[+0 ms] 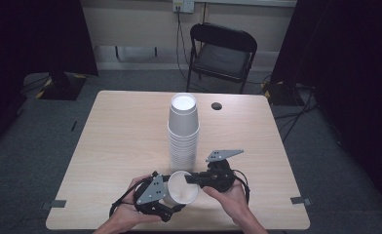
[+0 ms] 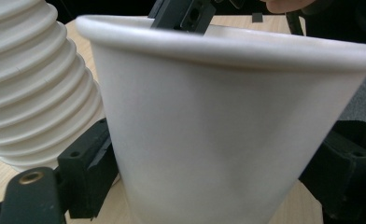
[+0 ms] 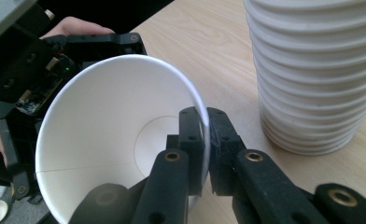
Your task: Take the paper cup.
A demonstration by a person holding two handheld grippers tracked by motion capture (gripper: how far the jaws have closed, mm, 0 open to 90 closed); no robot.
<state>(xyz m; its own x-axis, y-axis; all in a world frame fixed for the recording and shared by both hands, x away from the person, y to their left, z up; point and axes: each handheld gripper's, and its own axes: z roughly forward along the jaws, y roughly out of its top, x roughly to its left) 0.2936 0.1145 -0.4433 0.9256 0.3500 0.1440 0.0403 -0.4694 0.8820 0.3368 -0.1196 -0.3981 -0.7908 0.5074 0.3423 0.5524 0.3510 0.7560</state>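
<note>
High view: single paper cup (image 1: 181,187) at the near table edge, before the inverted cup stack (image 1: 183,129).
Right gripper (image 3: 207,135): I've pinched the rim wall, jaws nearly closed.
Left gripper (image 1: 172,201): jaws wide around the cup body.
Handling: I judge it light and crushable; grip gently.

In the left gripper view we lose the base of the single white paper cup (image 2: 218,135) below the frame edge. The cup covers most of the left tongs (image 2: 209,196), and the tall stack of white ribbed paper cups (image 2: 31,88) runs off the left edge.
</note>
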